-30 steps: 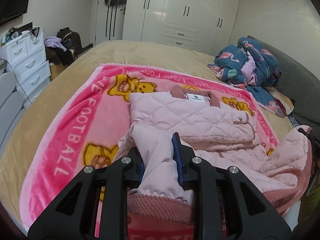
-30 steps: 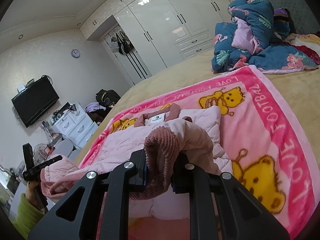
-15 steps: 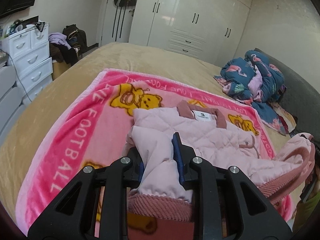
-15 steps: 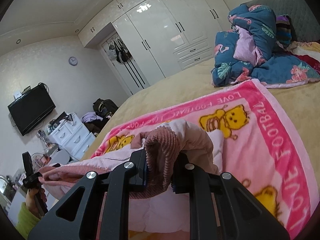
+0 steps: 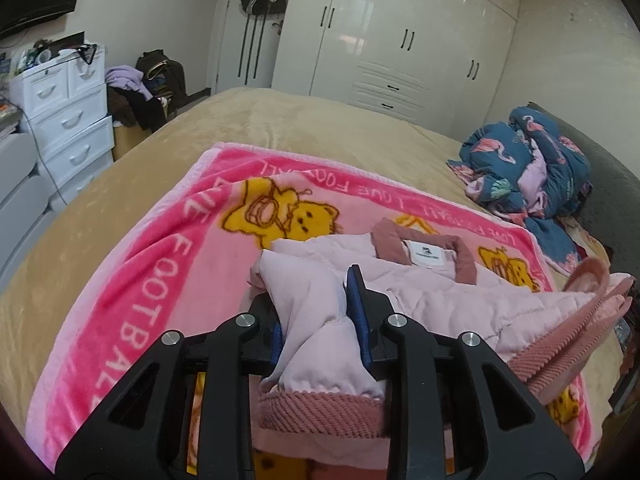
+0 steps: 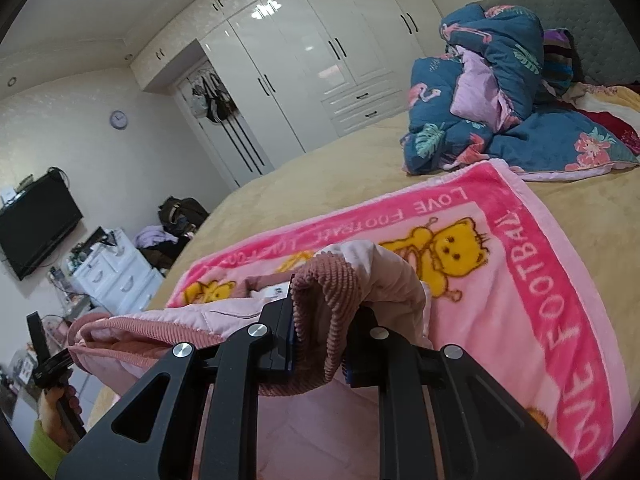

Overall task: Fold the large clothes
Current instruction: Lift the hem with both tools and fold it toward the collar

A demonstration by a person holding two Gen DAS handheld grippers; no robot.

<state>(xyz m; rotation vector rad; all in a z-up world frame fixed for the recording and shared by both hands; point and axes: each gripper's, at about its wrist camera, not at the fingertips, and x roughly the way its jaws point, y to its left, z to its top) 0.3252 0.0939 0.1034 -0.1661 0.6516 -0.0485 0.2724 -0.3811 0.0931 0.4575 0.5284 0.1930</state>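
A pale pink quilted jacket (image 5: pixel 440 292) was spread on the pink "LOVE FOOTBALL" blanket (image 5: pixel 132 280), which lay on the tan-covered bed (image 5: pixel 312 128). The jacket's collar end, with its dusty-pink corduroy collar (image 5: pixel 400 240) and white label (image 5: pixel 426 255), rested flat on the blanket toward the white wardrobe (image 5: pixel 400 40), while its hem end was lifted off the blanket.

A bunched fold of the jacket's pale fabric was held between the blue pads of the left tool (image 5: pixel 314 316), with the ribbed corduroy hem (image 5: pixel 320 412) hanging just below the grip. The jaws of this tool were narrow and were being eased open slightly, the fabric remaining pressed between the pads.

In the right wrist view, a thick roll of ribbed hem (image 6: pixel 324 304) was clamped in the right tool (image 6: pixel 320 344), whose jaws were closed tightly on it. The hem edge was stretched between the two tools, and the left tool (image 6: pixel 44 356) was seen beyond that span, gripped by a hand (image 6: pixel 60 400) in a green sleeve (image 6: pixel 46 450).

A heap of blue flamingo-print bedding (image 5: pixel 528 168) was lying on the bed beside the blanket's far corner, near the grey headboard (image 5: pixel 612 184). A white drawer unit (image 5: pixel 64 112) was standing off the bed, on the blanket's opposite side.
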